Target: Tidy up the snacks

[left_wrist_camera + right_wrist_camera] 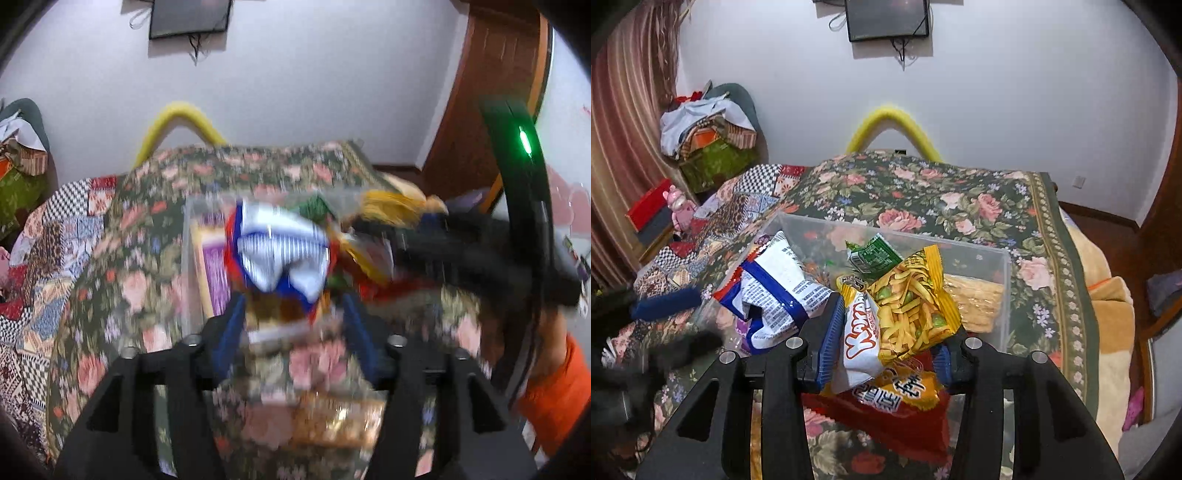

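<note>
A clear plastic bin (1004, 295) stands on the flowered bedspread and holds several snack packets. In the right wrist view my right gripper (888, 332) is shut on a bunch of packets: a yellow one (912, 306), a white one (858, 339) and a red one (897, 406), held over the bin's near edge. In the blurred left wrist view my left gripper (293, 306) is open just below a white and blue packet (280, 254) at the bin. That packet (775, 291) and a blue left fingertip (665, 302) show in the right wrist view.
A green packet (873, 254) and a pale wafer pack (975, 299) lie in the bin. A yellow padded bar (894, 122) rises behind the bed. Piled clothes (705, 140) sit at the left. A wooden door (491, 92) is at the right.
</note>
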A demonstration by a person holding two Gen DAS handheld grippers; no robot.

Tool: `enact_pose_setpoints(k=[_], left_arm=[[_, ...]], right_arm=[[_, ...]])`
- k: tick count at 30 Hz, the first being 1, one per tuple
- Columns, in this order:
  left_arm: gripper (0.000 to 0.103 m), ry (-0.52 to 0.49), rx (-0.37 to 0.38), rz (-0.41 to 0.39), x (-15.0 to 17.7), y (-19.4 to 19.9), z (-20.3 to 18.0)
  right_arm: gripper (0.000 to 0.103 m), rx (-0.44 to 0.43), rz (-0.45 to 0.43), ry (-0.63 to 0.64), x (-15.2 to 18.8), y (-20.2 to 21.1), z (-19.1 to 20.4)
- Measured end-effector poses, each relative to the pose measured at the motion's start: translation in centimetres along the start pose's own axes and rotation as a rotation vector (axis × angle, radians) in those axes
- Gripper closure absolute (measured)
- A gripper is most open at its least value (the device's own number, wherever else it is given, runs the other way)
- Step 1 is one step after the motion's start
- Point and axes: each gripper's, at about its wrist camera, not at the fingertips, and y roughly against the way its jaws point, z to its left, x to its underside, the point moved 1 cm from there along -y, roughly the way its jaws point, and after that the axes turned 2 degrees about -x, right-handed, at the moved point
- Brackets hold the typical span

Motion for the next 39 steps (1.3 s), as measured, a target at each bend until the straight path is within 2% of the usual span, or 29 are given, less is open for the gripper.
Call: enact_pose_setpoints(k=[1, 5, 7, 9, 16, 21, 23, 25, 28, 30, 34, 39], left_arm=[[0.033, -0.007, -0.002, 0.015, 0.8, -0.1, -0.1], [0.027, -0.009, 0.037, 0.090, 3.6, -1.0, -0.5], [0.023, 0.002, 0.058, 0.127, 4.6, -1.5, -0.8], [0.021, 0.010, 0.077, 0.145, 5.4, -1.8, -1.2], [0.013, 0.005, 0.113, 0.192, 7.7, -2.8, -2.5], [0.013, 0.000, 0.108, 0.227, 8.8, -3.9, -3.2], [0.015, -0.004, 0.088, 0.211, 9.2, -4.0, -3.1], [0.027, -0.019, 0.077, 0.184, 9.3, -3.8, -3.5], [0.028, -0.015, 0.082, 0.167, 9.2, -3.5, -3.7], [0.029, -0.009, 0.076, 0.156, 8.8, -3.1, -3.5], [0.029, 0.004, 0.059, 0.087, 6.8, -0.7, -3.1], [0.029, -0.012, 0.033, -0.043, 2.0, 2.4, -3.1]], right_arm=[[0.062, 0.009, 0.002, 0.001, 0.0, -0.1, 0.0], [0.058, 0.012, 0.020, 0.002, 0.1, -0.2, 0.1], [0.047, 0.014, 0.026, 0.008, 0.0, -0.2, 0.1], [0.040, 0.034, 0.013, 0.020, 0.2, 0.5, 0.3], [0.025, 0.041, -0.029, 0.043, 1.2, 3.2, 0.3], [0.024, 0.018, -0.037, 0.024, 3.0, 5.1, 0.0], [0.024, 0.008, -0.037, 0.013, 3.8, 5.7, -0.2], [0.024, -0.003, -0.035, -0.005, 4.6, 6.3, -0.5], [0.022, -0.005, -0.031, -0.023, 5.5, 6.8, -1.0], [0.022, 0.024, -0.033, -0.023, 5.9, 6.9, -1.2], [0.022, 0.022, -0.042, -0.045, 6.0, 7.2, -1.4], [0.022, 0.006, -0.078, -0.065, 5.9, 7.9, -1.7]])
